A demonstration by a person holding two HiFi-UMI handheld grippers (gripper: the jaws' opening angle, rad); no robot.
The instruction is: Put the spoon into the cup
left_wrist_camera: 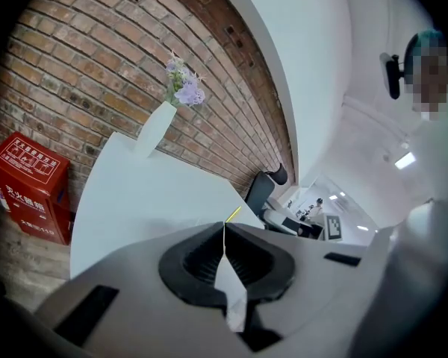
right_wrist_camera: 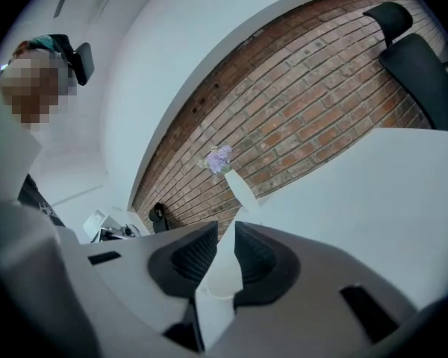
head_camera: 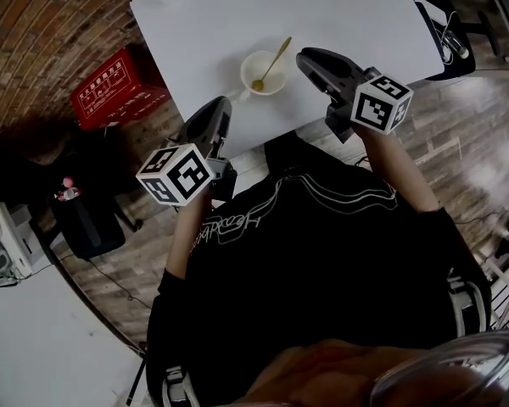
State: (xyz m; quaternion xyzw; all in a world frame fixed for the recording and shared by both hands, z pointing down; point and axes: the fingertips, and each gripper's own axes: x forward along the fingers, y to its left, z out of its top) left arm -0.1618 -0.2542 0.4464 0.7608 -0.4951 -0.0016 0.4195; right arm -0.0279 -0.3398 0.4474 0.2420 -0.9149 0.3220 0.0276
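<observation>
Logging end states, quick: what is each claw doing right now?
Left claw: closed, holding nothing.
Right claw: slightly open, holding nothing.

The right gripper (right_wrist_camera: 224,233) pointed across the white table (right_wrist_camera: 373,192), its two dark ribbed fingers (right_wrist_camera: 190,259) standing slightly apart with only a narrow gap at the tips and nothing gripped between them. Just beyond the tips stood a white vase (right_wrist_camera: 240,189) holding pale purple flowers (right_wrist_camera: 219,158). Behind the vase ran a brick wall (right_wrist_camera: 299,110). Well to the right of the vase, past the table's far edge, a black chair (right_wrist_camera: 422,66) stood.
</observation>
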